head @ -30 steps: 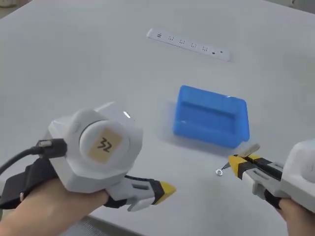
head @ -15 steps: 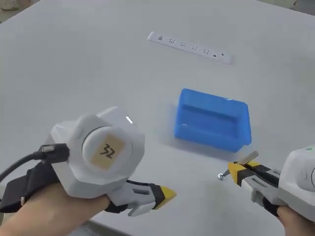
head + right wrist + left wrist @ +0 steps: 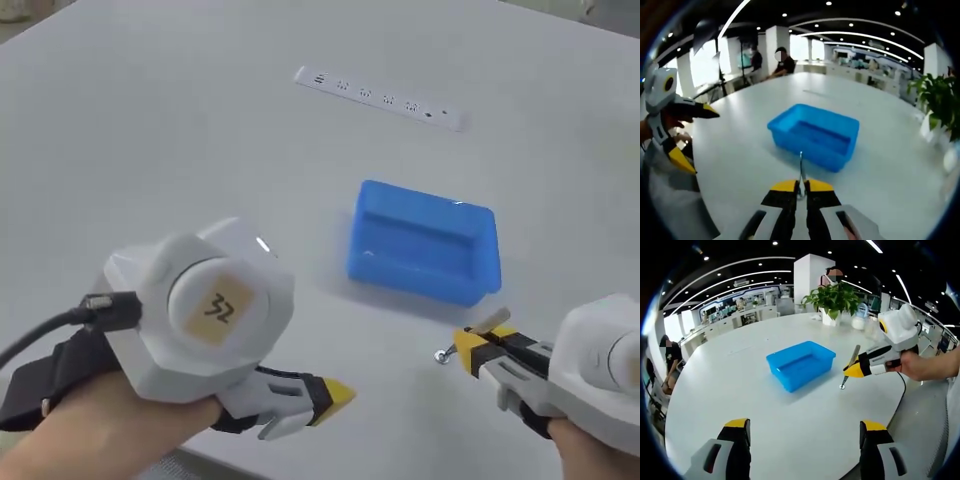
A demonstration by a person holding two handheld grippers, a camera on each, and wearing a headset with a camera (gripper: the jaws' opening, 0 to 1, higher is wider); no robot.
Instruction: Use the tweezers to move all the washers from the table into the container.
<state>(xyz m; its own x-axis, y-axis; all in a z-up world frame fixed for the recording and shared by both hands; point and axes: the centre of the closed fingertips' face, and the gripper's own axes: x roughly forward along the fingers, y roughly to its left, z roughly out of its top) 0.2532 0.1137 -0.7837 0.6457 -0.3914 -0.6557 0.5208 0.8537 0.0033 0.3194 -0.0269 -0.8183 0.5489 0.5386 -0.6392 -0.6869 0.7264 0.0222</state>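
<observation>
Tweezers [image 3: 800,167] sit clamped between the two fingers of the right gripper [image 3: 801,186], which are pressed nearly together on the thin metal shaft. In the right gripper view the shaft runs straight out from the yellow tips toward the blue container [image 3: 805,150].

In the head view the right gripper [image 3: 478,345] comes in from the lower right, near the table's [image 3: 150,150] near edge. The tweezers [image 3: 490,322] slant down from it to the left, and a small washer [image 3: 442,356] is at their point. Whether the washer is pinched or lies loose on the table cannot be told. It is just in front of the container's [image 3: 420,280] near wall, toward the right-hand corner, and outside it.

The left gripper view shows the same from the side: the right gripper [image 3: 855,371] held in a hand, the tweezers [image 3: 854,354] angled downward, the washer [image 3: 841,387] at their lower end close to the tabletop, with the container [image 3: 790,382] beside it.

The left gripper [image 3: 805,427] has its fingers spread wide with nothing between them. It hovers over the near-left part of the table, well apart from the container. In the head view it [image 3: 325,400] points right, low toward the near edge.

A white power strip [image 3: 380,97] lies beyond the container, toward the far edge. The container itself sits around the middle of the table; its inside looks bare, though small parts there would be hard to make out.
</observation>
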